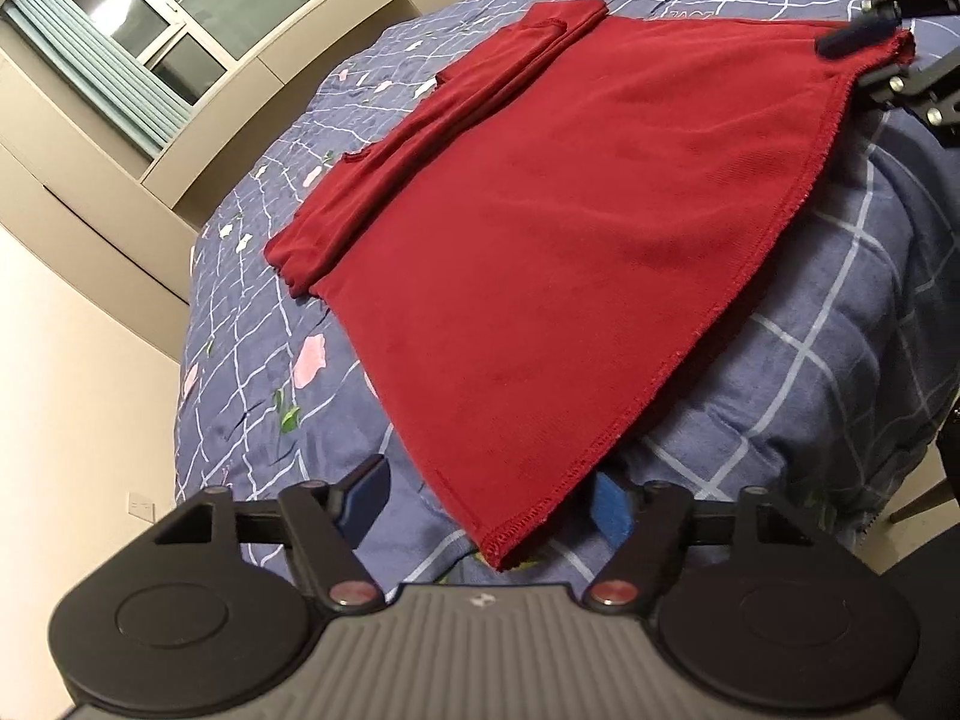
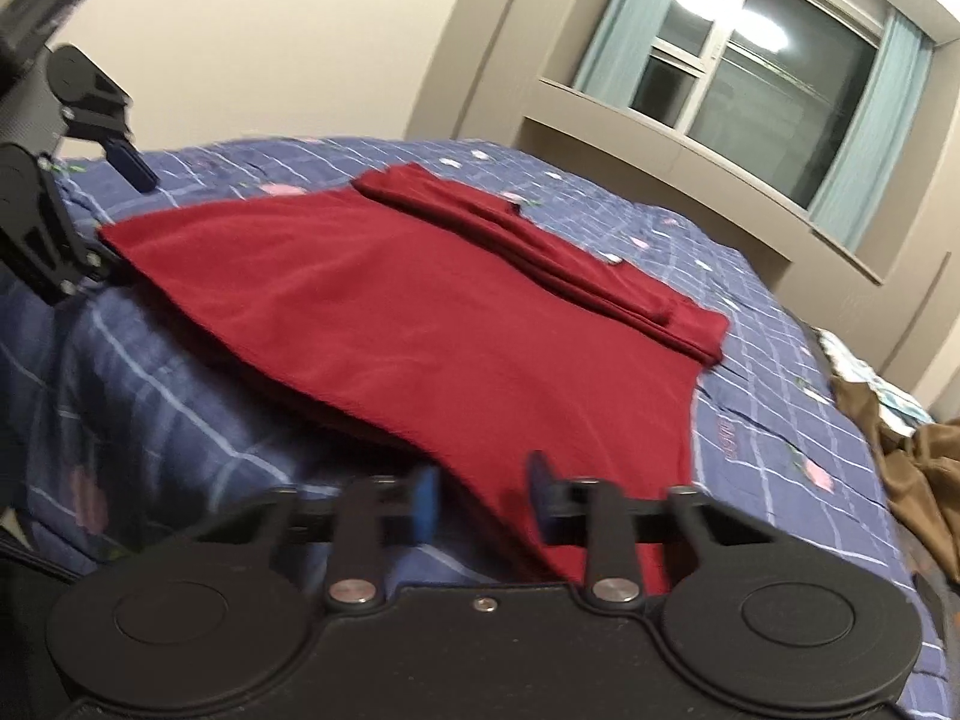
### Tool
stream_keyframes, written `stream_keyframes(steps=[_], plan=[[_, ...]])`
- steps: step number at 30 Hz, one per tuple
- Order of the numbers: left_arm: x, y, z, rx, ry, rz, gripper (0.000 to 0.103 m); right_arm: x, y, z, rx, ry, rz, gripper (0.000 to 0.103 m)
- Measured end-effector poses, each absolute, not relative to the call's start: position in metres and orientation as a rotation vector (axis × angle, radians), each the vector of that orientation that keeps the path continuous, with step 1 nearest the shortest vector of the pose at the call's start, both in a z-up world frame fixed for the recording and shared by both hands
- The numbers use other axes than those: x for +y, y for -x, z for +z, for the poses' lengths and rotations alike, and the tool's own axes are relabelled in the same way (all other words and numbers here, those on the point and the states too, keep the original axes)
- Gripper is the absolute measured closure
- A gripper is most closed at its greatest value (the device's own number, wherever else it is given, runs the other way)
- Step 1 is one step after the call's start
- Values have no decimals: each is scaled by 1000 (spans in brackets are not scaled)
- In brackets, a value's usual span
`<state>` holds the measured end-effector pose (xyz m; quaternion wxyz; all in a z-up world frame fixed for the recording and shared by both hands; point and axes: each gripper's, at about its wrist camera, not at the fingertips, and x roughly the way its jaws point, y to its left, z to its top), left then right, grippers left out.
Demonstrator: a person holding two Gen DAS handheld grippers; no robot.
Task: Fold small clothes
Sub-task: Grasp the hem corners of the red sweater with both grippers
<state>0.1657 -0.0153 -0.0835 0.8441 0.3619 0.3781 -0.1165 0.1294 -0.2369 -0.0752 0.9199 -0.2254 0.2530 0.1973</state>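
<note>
Faint upside-down lettering, seemingly "LOVE", stands on the blue checked quilt (image 1: 690, 13); nothing else legible.

You saw a dim, warm-lit room in both views. A ceiling lamp was mirrored as a bright glare in the dark window (image 2: 729, 30) panes; the same reflection showed fainter in the left wrist view. The left wrist view was sharp, with soft shadow under the red garment (image 1: 540, 252) along its near hem. The right wrist view was smeared by motion blur, worst on the blue fingers (image 2: 427, 501). Fisheye distortion bent the walls and the bed (image 1: 840, 348) toward the edges, and the corners went black.
</note>
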Motion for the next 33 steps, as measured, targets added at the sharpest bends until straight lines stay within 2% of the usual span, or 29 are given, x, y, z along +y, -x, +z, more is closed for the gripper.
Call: stream_keyframes(steps=[3,6,11,23,25,26,27,29,33], plan=[[-16,-166,-82,799,-754,-256,36,-237,-133,-69,526,413,430,91],[-17,-168,-81,804,-739,-275,48,-240,-139,-62,523,370,428,91],[-19,-168,-77,787,-732,-290,57,-242,-144,-57,527,331,419,91],[-24,-168,-86,764,-799,-312,56,-251,-156,-48,568,186,401,91],[-25,-168,-86,761,-787,-312,68,-250,-155,-49,568,205,403,91],[-25,-169,-85,765,-774,-318,82,-250,-154,-50,570,213,404,91],[-24,-170,-83,771,-758,-327,90,-249,-153,-51,573,221,404,91],[-23,-169,-81,758,-747,-322,97,-249,-149,-55,585,252,402,90],[-19,-169,-73,738,-735,-305,99,-246,-143,-71,632,348,386,81]])
